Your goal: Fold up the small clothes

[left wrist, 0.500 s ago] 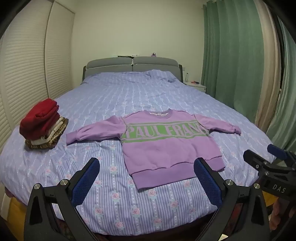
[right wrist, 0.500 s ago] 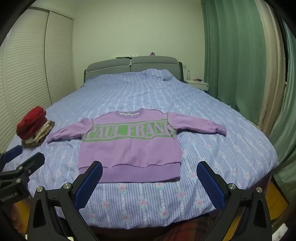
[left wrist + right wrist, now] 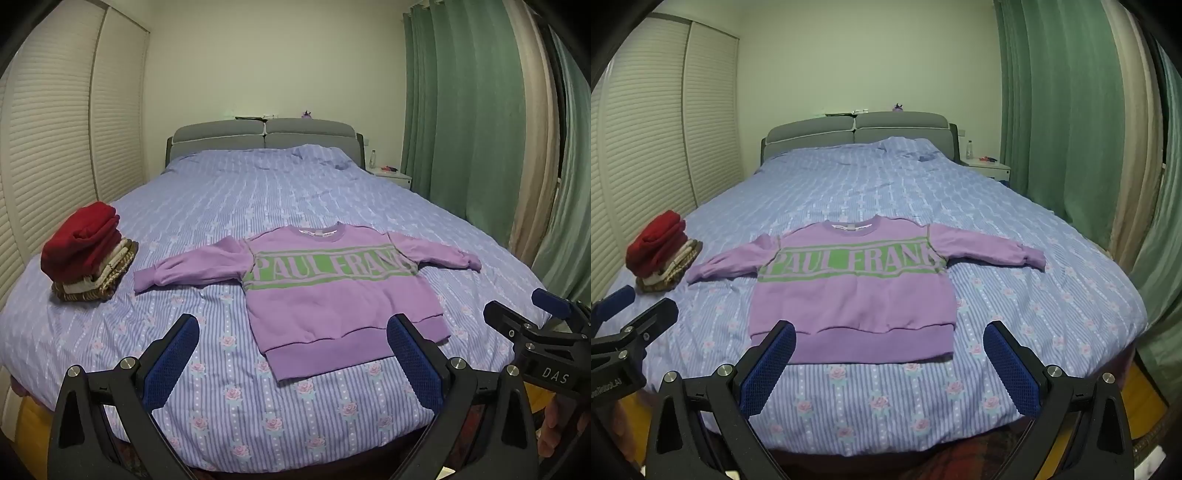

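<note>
A small purple sweatshirt with green "PAUL FRANK" lettering lies flat on the bed, face up, sleeves spread out, hem toward me; it also shows in the right wrist view. My left gripper is open and empty, held off the foot of the bed just short of the hem's left part. My right gripper is open and empty, in front of the hem's right part. Each gripper shows at the edge of the other's view: the right one and the left one.
A stack of folded clothes with a red one on top sits at the bed's left side. The bed has a blue striped floral cover. Green curtains hang right, a white nightstand stands by the headboard, slatted wardrobe doors left.
Both grippers have risen or drawn very slightly; the view has barely shifted. The sweatshirt has not moved.
</note>
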`<state>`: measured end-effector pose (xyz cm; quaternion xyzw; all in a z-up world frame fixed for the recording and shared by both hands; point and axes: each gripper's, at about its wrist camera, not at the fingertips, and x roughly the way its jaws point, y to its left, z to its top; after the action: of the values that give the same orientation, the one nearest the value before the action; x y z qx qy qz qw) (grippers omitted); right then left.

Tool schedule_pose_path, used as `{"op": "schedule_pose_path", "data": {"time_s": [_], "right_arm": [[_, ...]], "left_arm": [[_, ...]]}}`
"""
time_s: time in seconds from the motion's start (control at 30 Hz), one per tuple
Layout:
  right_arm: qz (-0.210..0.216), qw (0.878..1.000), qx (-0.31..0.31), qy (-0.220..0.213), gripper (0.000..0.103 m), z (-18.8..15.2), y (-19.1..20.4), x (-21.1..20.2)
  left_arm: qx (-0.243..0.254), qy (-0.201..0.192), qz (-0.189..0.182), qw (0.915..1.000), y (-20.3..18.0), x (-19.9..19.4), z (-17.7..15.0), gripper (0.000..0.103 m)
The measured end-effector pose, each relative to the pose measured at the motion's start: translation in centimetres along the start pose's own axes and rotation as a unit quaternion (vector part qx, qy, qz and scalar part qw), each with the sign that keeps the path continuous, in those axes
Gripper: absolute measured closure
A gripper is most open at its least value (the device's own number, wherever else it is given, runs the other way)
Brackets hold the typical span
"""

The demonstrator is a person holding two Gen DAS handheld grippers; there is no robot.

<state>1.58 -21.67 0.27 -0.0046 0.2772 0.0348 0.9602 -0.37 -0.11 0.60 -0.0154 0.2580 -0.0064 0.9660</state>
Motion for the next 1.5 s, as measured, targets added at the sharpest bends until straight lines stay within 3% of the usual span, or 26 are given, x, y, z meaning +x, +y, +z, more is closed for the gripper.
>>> {"op": "schedule_pose_path", "data": {"time_s": [1.5], "right_arm": [[0.008,1.000,-0.002,-0.004,0.001,0.3,0.3,-0.4]], "left_arm": [[0.002,-0.021,0.014,0.9997,0.5,-0.8,0.2,0.000]]}}
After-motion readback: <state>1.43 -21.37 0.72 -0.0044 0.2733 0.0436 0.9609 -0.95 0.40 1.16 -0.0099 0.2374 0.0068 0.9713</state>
